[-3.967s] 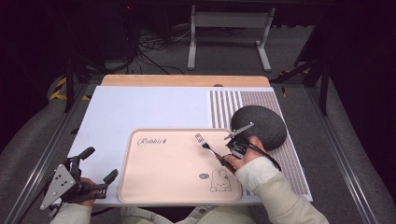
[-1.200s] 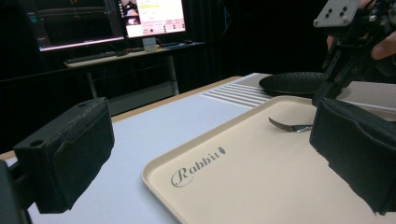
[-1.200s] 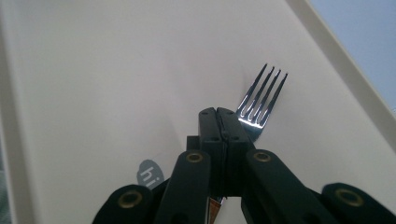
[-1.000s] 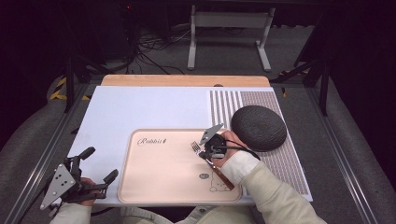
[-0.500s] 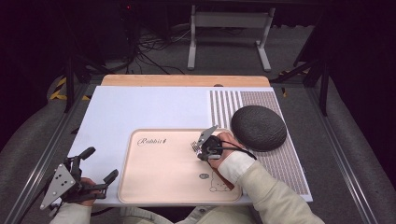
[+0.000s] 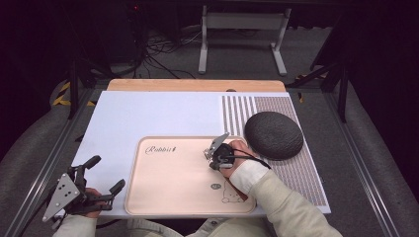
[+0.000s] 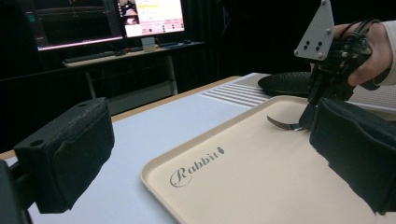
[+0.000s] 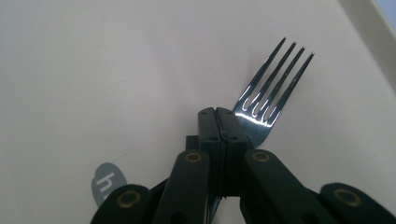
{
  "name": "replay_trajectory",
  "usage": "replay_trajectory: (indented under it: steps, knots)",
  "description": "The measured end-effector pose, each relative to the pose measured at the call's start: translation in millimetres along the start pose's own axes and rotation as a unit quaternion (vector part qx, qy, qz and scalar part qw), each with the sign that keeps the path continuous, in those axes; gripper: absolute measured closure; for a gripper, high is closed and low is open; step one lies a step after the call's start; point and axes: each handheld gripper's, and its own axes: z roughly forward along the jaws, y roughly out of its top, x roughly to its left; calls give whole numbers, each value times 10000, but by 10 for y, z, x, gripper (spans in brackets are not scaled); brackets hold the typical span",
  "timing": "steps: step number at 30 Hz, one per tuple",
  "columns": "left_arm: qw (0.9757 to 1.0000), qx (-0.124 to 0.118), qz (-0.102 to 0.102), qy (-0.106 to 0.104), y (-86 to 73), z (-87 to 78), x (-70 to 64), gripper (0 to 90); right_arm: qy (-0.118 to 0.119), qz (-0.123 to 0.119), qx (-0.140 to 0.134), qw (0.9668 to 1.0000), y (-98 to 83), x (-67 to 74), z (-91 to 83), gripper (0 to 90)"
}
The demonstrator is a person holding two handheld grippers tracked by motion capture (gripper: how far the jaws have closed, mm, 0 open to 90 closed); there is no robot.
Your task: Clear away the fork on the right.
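A silver fork (image 8: 272,87) sticks out past the tips of my right gripper (image 8: 217,114), which is shut on its neck, tines pointing away. The right gripper (image 6: 213,154) hovers low over the right part of a beige tray (image 6: 168,197) printed "Rabbit". From the left gripper view the fork (image 7: 283,124) hangs just above the tray (image 7: 252,182), below the right gripper (image 7: 322,91). My left gripper (image 6: 105,173) rests at the table's near left corner, jaws wide open and empty, beside the tray's left edge.
A dark round mat (image 6: 273,134) lies to the right of the tray on a white placemat (image 6: 148,113) with a striped right side. A small rabbit drawing (image 6: 232,192) marks the tray's near right corner. Metal rails run along both table sides.
The right gripper has carried the fork leftward from beside the dark mat to over the tray, and has barely shifted in the last second. The left gripper has stayed put.
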Motion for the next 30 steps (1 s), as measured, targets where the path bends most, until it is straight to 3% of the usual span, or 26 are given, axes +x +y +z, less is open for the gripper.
replay_trajectory:
  steps: [16,30]
  knots:
    - [10000,1,-15,-10,-1,2,-1,4,-265,384,62,9989,-104,-141,-40,900]
    - [10000,17,-20,-5,-1,1,-2,4,-485,738,96,9960,-223,-257,-104,900]
